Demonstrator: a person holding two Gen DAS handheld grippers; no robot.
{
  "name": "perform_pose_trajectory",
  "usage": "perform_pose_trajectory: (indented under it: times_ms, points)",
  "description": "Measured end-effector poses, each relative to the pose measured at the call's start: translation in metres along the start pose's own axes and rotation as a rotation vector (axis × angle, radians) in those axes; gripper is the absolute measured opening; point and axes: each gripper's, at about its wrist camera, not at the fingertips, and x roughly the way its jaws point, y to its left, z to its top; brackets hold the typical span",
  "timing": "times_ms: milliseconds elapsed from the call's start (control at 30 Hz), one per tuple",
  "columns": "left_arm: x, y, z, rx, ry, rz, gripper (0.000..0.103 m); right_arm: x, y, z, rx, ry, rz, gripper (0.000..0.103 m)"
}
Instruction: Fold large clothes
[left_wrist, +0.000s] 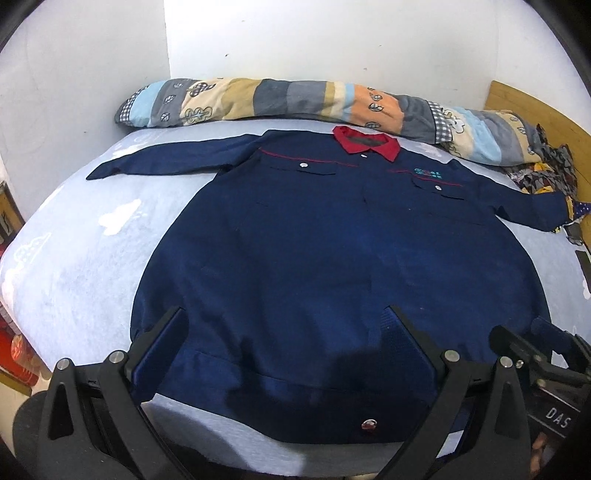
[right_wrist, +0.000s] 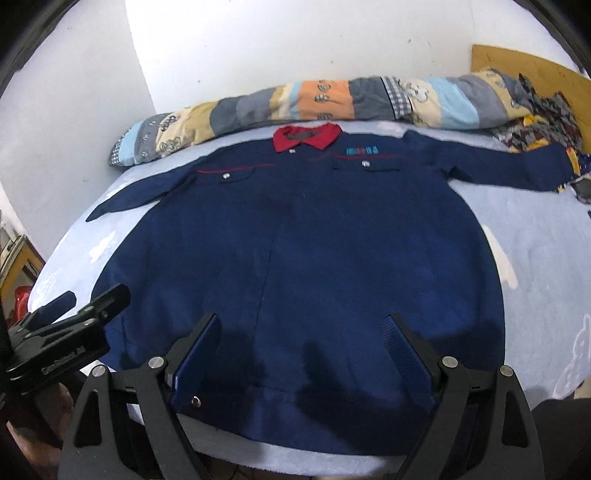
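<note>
- Left gripper (left_wrist: 286, 321): jaws spread wide over the near hem of the jacket (left_wrist: 295, 229), nothing between the pads. Right gripper (right_wrist: 304, 325): likewise spread and empty, poised over the hem further along.
- Task item: navy work jacket with red collar (left_wrist: 365, 142), lying front-up and flat on the pale blue bed sheet (left_wrist: 85, 258), sleeves out to both sides, hem at the near edge of the bed.
- Risk, nearest: the hem sits just at the mattress edge. A pinch that takes only the top layer would lift the front panel and leave the back behind, likely giving a skewed fold.
- Risk: the two grippers work close together along the same hem; the right one shows at the left view's lower right corner. Uneven lifting could drag the jacket off-square or toward the bed edge.
- Risk: the snap button (left_wrist: 369, 424) on the hem band may slip a pad if gripped over.
- Room, mid: bare sheet lies on both sides of the body, so there is space to bring the sleeves in.
- Room, far: the right sleeve cuff (right_wrist: 546, 170) reaches the patterned cloth pile (right_wrist: 543, 122); pulling it might snag that clutter.
- Far edge: rolled striped quilt (left_wrist: 295, 99) lies just beyond the collar, then the wall; little spare room for pushing the jacket further up.
</note>
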Motion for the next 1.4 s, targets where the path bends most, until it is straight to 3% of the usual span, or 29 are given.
perform_pose_trajectory:
  times_ms: [567, 1400]
  points:
    - [0.000, -0.014, 0.002, 0.061, 0.022, 0.026, 0.103, 0.003, 0.005, -0.005, -0.082, -0.002, -0.098, 0.091]
    - [0.011, -0.022, -0.002, 0.099, 0.056, 0.060, 0.103, 0.010, -0.006, -0.008, -0.068, 0.030, -0.138, 0.091]
